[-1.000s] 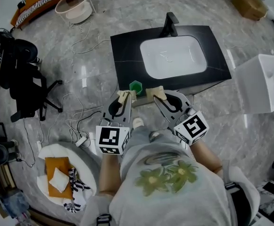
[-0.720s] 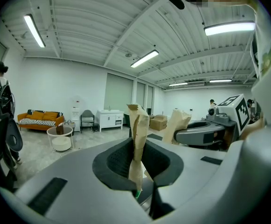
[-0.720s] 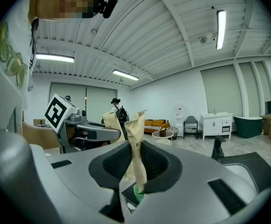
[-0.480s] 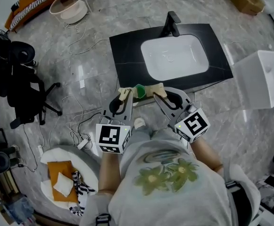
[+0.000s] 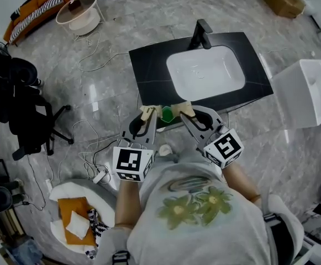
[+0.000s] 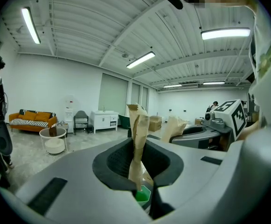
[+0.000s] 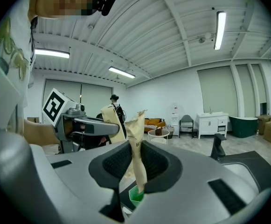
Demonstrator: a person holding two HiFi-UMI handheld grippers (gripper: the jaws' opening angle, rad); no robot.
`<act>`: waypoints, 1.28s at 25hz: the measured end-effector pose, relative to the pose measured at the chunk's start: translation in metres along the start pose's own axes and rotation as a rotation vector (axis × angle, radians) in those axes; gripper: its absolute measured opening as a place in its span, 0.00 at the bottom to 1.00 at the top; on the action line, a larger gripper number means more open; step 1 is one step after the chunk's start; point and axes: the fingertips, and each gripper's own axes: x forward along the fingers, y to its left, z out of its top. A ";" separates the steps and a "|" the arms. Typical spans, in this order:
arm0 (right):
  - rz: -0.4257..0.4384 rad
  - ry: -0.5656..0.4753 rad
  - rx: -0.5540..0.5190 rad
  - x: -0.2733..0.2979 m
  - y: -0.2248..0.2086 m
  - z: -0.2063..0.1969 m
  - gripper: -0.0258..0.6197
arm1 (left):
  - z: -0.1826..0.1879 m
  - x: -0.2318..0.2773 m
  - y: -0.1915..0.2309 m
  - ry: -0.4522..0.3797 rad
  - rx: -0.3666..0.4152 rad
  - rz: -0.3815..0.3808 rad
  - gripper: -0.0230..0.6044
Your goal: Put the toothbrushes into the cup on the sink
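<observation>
Overhead, the head view has both claws pointing at the near edge of the black surface (image 5: 149,73), where a white basin (image 5: 205,73) sits below a black faucet (image 5: 202,31). The left claw (image 5: 147,116) is clamped on the left toothbrush (image 5: 145,111), which is wrapped in brown paper. The right claw (image 5: 183,112) is clamped on the right toothbrush (image 5: 185,107), wrapped the same way. The green cup (image 5: 167,114) stands at that edge between the two claw tips, just beside each.

From the left gripper view, the jaws press together on the wrapper, which stands upright. The green cup (image 6: 143,196) shows low behind it, and the right toothbrush (image 6: 176,126) is off to the right.

From the right gripper view, the jaws pinch their own wrapper too — upright, bent a little at the top — with the green cup (image 7: 136,195) beneath and the faucet (image 7: 217,146) at right.
</observation>
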 end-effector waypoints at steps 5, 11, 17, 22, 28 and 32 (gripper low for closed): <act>0.002 0.016 0.010 0.012 -0.001 -0.007 0.17 | -0.006 0.004 0.010 0.007 -0.017 -0.010 0.12; 0.015 0.067 0.023 0.022 -0.002 -0.022 0.17 | -0.014 0.008 0.019 0.018 -0.035 -0.010 0.12; 0.015 0.087 0.028 0.033 -0.007 -0.032 0.17 | -0.017 0.012 0.029 0.027 -0.045 -0.008 0.12; 0.019 0.110 0.037 0.038 -0.009 -0.042 0.17 | -0.022 0.016 0.034 0.033 -0.053 -0.008 0.12; 0.025 0.135 0.032 0.042 -0.012 -0.050 0.17 | -0.026 0.020 0.036 0.040 -0.061 -0.011 0.12; 0.028 0.149 0.028 0.046 -0.012 -0.057 0.17 | -0.028 0.020 0.039 0.040 -0.063 -0.009 0.12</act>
